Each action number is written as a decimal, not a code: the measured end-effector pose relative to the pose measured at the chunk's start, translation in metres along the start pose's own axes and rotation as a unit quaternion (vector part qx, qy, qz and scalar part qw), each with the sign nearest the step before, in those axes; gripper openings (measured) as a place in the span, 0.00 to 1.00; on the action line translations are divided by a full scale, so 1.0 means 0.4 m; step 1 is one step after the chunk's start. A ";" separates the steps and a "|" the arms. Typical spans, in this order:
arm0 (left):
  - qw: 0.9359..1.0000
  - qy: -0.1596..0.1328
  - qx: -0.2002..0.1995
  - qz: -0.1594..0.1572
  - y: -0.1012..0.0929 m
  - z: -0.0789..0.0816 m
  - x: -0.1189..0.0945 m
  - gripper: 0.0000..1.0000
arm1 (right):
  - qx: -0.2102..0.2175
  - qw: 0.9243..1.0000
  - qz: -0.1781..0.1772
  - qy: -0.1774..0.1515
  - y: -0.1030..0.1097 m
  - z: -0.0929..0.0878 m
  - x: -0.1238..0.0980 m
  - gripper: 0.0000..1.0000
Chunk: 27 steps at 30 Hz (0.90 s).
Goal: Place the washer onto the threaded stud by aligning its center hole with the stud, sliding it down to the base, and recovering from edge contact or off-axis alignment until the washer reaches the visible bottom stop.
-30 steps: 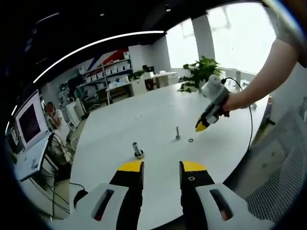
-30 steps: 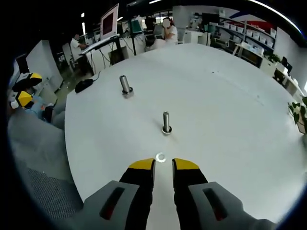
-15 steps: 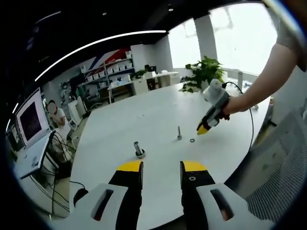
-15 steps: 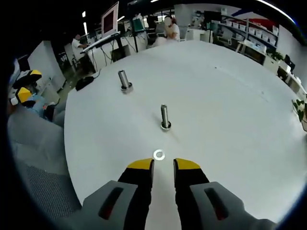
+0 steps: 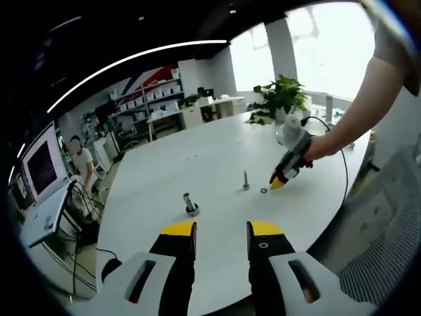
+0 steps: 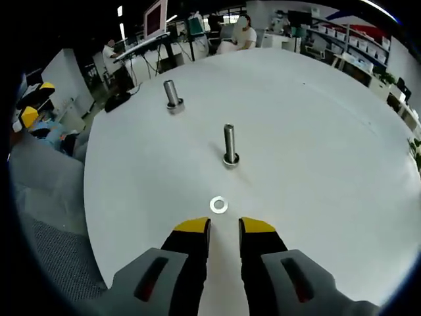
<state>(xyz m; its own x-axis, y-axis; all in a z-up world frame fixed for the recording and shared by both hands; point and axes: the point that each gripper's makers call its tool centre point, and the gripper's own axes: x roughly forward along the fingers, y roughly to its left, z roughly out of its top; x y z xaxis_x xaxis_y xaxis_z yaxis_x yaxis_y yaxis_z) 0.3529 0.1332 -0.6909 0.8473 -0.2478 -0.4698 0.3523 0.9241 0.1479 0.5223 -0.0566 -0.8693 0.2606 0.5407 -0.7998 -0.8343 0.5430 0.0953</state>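
The right gripper [image 6: 224, 227], jaws parted and empty, is hovering just at six o'clock of the flat silver steel washer [image 6: 219, 205], which is lying on the white table [image 6: 316, 151] near the upright threaded stud [image 6: 229, 145], so it should be descending centred, pinching the rim squarely.

- Table [image 6: 316, 151]: plain white, no pattern.
- Washer [image 6: 219, 205], just ahead of the right gripper [image 6: 223, 227]: silver.
- Stud [image 6: 229, 145] beyond it: grey metal.
- Second stud [image 6: 173, 96], farther left: same grey.
- Both grippers: black jaws, yellow tips, light grey bodies; left gripper [image 5: 222, 229].
- Plant [image 5: 279, 99]: green.
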 end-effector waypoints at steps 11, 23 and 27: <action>1.000 0.003 0.000 0.006 0.008 -0.003 0.002 0.29 | -0.010 1.000 0.022 -0.020 0.006 0.024 0.025 0.20; 1.000 0.016 0.013 0.002 0.002 -0.013 0.007 0.28 | -0.088 0.995 0.020 -0.044 0.011 0.015 0.026 0.19; 1.000 0.015 0.011 0.002 0.003 -0.013 0.006 0.28 | -0.097 0.993 0.020 -0.058 0.016 0.019 0.026 0.19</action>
<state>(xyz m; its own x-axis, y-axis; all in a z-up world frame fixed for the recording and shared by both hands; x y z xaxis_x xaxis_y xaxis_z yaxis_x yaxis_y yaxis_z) 0.3533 0.1353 -0.6964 0.8368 -0.2348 -0.4946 0.3577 0.9183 0.1694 0.5235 -0.0426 -0.8724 0.2707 0.6361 -0.7225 -0.9198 0.3924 0.0008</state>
